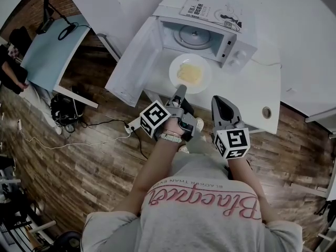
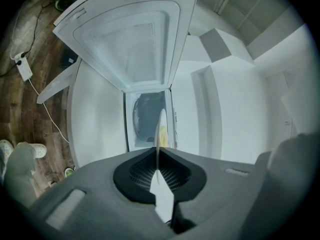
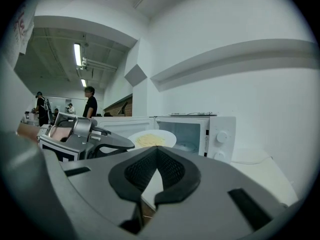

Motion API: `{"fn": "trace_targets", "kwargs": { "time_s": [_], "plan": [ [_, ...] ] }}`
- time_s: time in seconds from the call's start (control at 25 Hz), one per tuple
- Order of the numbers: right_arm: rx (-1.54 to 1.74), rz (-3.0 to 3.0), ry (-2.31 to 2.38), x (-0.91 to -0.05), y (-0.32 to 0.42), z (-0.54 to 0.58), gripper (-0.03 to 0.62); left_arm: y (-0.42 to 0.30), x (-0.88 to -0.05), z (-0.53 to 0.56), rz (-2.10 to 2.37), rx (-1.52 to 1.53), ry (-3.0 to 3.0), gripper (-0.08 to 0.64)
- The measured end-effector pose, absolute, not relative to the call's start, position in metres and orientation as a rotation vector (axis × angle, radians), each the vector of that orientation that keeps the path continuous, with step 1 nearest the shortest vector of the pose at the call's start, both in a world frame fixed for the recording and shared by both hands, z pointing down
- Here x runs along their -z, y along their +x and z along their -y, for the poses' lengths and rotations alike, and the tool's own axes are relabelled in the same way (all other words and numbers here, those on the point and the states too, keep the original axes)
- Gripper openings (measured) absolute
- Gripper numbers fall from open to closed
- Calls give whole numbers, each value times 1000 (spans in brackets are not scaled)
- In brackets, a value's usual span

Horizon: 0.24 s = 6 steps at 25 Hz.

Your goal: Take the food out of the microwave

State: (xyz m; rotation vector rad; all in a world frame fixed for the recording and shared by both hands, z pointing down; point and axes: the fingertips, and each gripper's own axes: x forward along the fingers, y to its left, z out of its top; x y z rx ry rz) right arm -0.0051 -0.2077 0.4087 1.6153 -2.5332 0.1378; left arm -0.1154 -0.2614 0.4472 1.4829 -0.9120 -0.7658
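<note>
A white microwave (image 1: 231,41) stands on the white table (image 1: 262,88) with its door (image 1: 134,62) swung wide open to the left. In front of its opening hangs a white plate (image 1: 190,73) of yellow food (image 1: 189,73). My left gripper (image 1: 181,88) is shut on the plate's near rim. In the left gripper view the plate (image 2: 159,129) shows edge-on, pinched between the jaws of the left gripper (image 2: 158,151), with the oven cavity (image 2: 146,116) behind it. My right gripper (image 1: 220,105) hangs to the right of the plate, shut and holding nothing. From the right gripper (image 3: 157,150) I see the plate (image 3: 151,139) and the microwave (image 3: 200,131).
A booklet (image 1: 207,8) lies on top of the microwave. The table has a round cable hole (image 1: 266,112) at its right front. A power strip (image 1: 132,125) and cables lie on the wooden floor. A blue table (image 1: 52,49) stands at the left. People (image 3: 90,101) stand far off.
</note>
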Motion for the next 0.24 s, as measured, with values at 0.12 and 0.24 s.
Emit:
{"fn": "trace_targets", "kwargs": {
  "time_s": [0.12,0.24],
  "plan": [
    [-125,2533,1622,-404,-5,202,8,-119,-447,255,914,760,1481,15],
    [-113,2541,1622,-399,-7,197,9,-122,-447,249,914,758,1481,15]
  ]
}}
